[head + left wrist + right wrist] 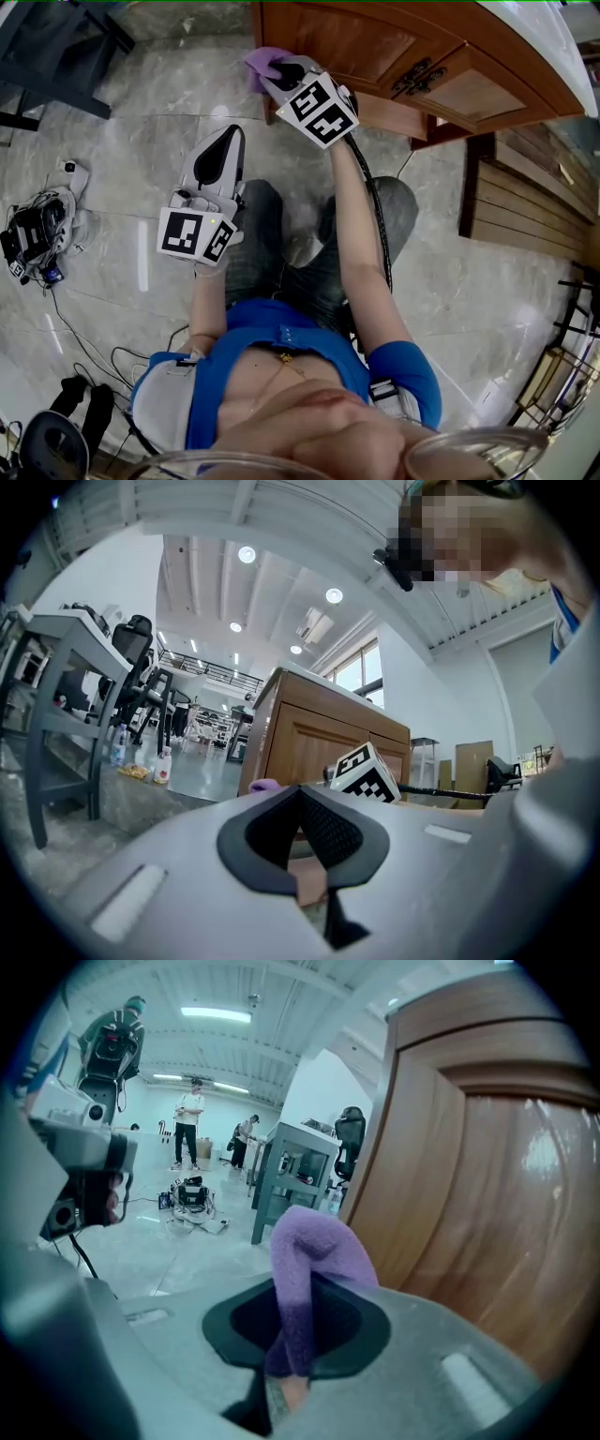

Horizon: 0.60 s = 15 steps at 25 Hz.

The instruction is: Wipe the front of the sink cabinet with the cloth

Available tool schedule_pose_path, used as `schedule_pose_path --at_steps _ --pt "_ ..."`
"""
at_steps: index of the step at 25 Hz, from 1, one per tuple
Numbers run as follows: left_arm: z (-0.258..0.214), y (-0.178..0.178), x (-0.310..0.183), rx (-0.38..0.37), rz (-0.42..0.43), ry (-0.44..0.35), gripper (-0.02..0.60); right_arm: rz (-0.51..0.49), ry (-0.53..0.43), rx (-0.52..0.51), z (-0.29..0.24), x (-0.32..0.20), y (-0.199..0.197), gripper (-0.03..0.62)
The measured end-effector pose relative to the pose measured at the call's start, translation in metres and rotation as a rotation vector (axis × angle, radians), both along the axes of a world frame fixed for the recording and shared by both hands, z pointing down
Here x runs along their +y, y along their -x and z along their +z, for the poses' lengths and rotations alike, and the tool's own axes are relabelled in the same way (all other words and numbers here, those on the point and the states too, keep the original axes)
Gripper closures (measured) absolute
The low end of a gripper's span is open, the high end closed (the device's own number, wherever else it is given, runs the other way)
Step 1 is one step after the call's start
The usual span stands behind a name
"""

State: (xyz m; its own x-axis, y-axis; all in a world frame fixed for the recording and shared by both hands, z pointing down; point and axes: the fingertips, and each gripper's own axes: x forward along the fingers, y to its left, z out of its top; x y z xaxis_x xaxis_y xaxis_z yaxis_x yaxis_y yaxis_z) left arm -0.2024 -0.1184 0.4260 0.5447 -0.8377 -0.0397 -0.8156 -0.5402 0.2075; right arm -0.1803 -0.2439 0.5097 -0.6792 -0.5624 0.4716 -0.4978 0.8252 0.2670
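You sit low on a pale marble floor (141,94), with a wooden cabinet (375,42) at 1 o'clock in the head view. Your right gripper (279,67) reaches out to 12 o'clock, jaws clamped on a purple cloth (263,62) — the cloth pokes out past the jaw tips at the cabinet's left corner, low on its front. In the right gripper view the cloth stands folded between the jaws, with the cabinet's glossy door panel (506,1222) just beside it at 3 o'clock; whether cloth and wood touch cannot be told. Your left gripper (229,134) hangs at 10 o'clock over the floor, well apart from the cabinet, tips pointing toward 12 o'clock. Its own view shows the jaws pressed together with nothing between them. Two dark metal handles (417,77) sit side by side on the cabinet front at 2 o'clock. Tangled gear (37,234) with cables lies on the floor at 9 o'clock.
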Motion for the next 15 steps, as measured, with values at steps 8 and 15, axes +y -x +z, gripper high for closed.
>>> schedule_pose_path --at_steps 8,15 --pt "0.001 0.004 0.0 0.004 -0.007 0.006 0.583 0.01 0.021 0.02 0.016 0.0 0.002 0.537" --pt "0.002 0.001 0.0 0.0 0.001 0.007 0.583 0.01 0.012 0.023 0.016 0.001 -0.004 0.537"
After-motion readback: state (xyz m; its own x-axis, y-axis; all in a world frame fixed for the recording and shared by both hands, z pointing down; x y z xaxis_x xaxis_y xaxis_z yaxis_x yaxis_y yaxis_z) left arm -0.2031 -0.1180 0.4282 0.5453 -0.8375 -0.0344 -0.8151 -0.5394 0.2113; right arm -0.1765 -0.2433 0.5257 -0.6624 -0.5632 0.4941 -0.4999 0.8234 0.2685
